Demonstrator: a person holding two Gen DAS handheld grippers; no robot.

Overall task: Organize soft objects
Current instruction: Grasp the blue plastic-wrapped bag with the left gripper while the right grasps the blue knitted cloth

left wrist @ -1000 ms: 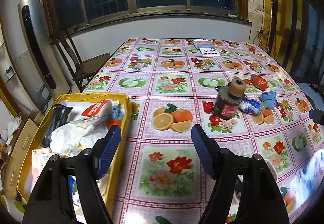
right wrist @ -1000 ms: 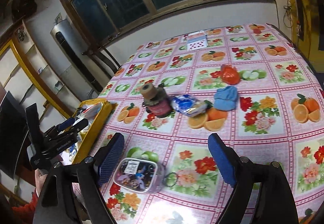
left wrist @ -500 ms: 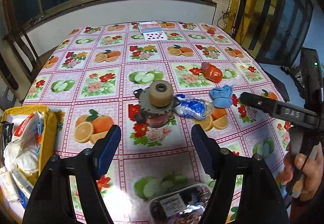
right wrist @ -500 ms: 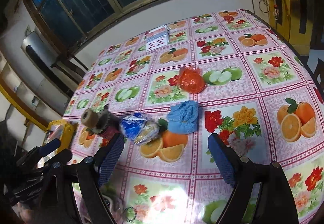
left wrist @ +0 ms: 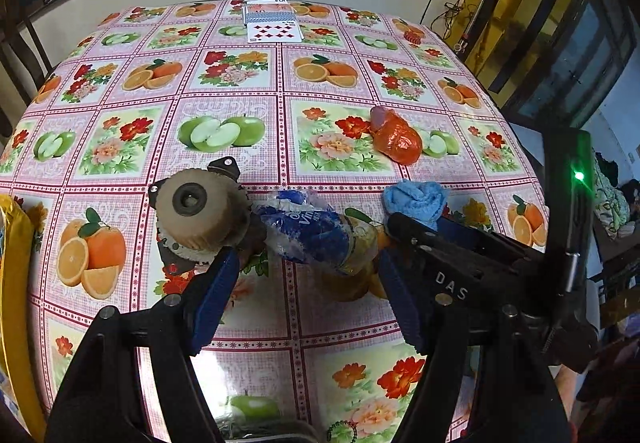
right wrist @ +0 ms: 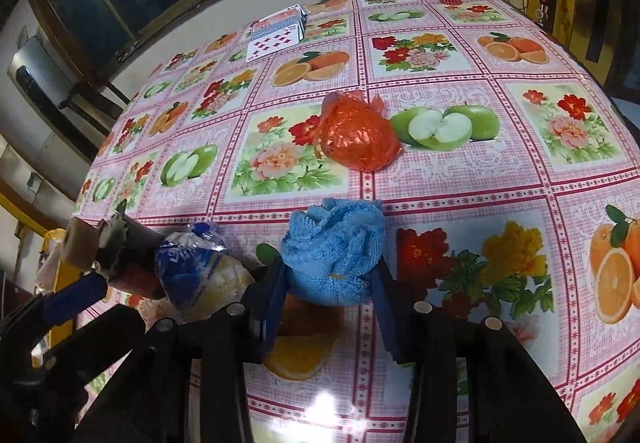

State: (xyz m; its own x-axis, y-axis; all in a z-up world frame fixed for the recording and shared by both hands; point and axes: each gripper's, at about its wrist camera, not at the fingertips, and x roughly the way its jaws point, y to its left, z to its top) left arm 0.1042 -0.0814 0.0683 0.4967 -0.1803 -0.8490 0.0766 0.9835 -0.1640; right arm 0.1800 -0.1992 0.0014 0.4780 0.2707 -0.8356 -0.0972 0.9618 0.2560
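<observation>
My right tool [right wrist: 326, 293] has its jaws closed in on either side of the blue cloth [right wrist: 334, 251], pads touching its flanks, the bundle resting on the counter [right wrist: 520, 171]. My left tool [left wrist: 308, 283] is open, the blue-and-clear plastic bag [left wrist: 320, 239] just ahead between its pads, the tape dispenser [left wrist: 196, 211] touching the bag off its left pad.

Risks as I judge them: the cloth is loose and fluffy, so I may be pinching only an outer fold and it could unroll or slip out on the lift. My two tools are crowded together; the right one's body sits against my left's right finger, so closing on the bag could knock them. The bag is slick and may squirt out, or drag the dispenser. The orange bag [right wrist: 356, 135], beyond the right tool, lies well apart.
</observation>
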